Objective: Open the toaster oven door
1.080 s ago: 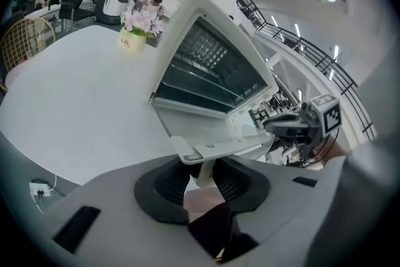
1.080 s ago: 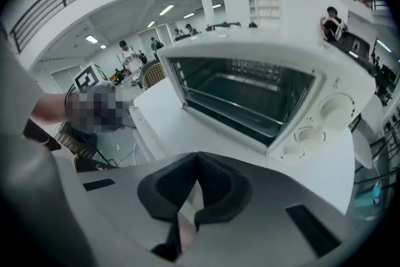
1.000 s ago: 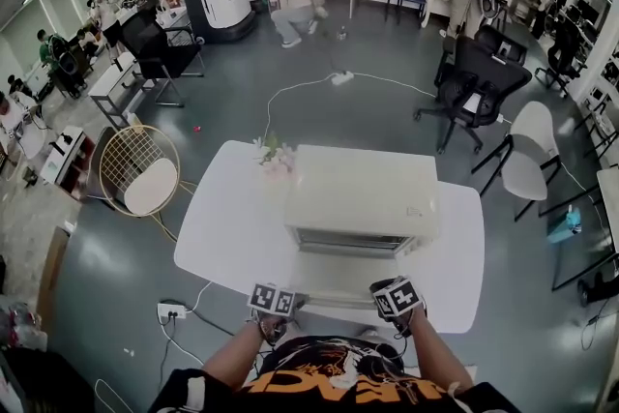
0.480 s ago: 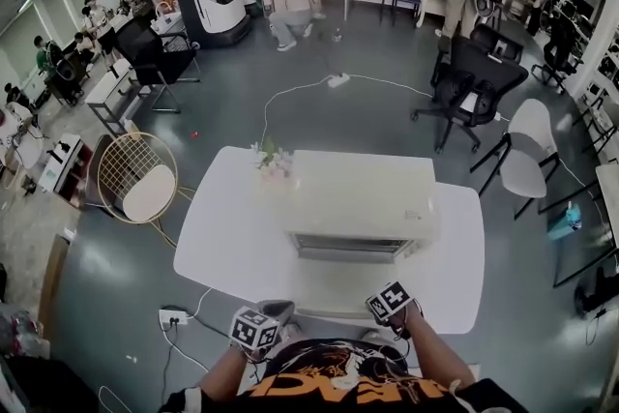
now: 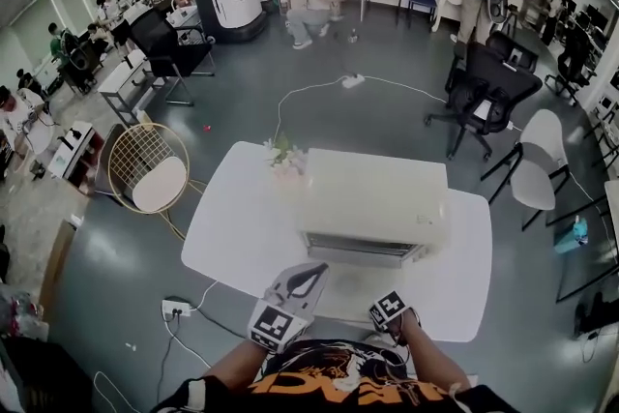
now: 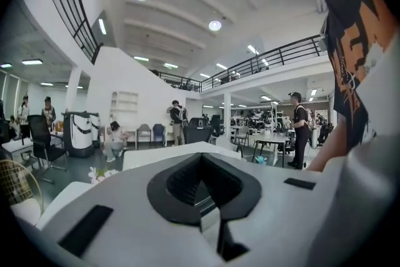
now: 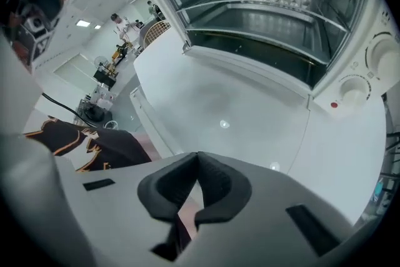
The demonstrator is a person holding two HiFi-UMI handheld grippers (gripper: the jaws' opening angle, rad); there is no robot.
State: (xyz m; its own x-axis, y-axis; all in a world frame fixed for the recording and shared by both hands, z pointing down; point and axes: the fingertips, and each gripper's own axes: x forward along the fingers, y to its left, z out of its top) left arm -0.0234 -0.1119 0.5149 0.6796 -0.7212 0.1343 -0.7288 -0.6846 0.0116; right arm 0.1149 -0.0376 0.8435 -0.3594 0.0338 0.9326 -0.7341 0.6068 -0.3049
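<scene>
The cream toaster oven [image 5: 372, 198] stands in the middle of the white table [image 5: 232, 227]. Its door [image 7: 231, 103] lies folded down flat in front, and the racks inside [image 7: 269, 22] show in the right gripper view, with the knobs [image 7: 353, 89] to the right. My left gripper [image 5: 302, 278] is raised over the table's near edge, left of the door, shut and holding nothing; its own view looks over the oven's top [image 6: 169, 156] into the room. My right gripper [image 5: 392, 312], also shut and holding nothing [image 7: 198, 158], hangs just before the door's near edge.
A small bunch of flowers [image 5: 287, 158] stands at the oven's back left corner. A wire chair [image 5: 150, 171] is left of the table and a power strip [image 5: 175, 309] lies on the floor. Office chairs [image 5: 488, 87] and several people are farther off.
The left gripper drew back from the table's front edge toward me, then rose and tipped forward. The right gripper stayed near the front edge.
</scene>
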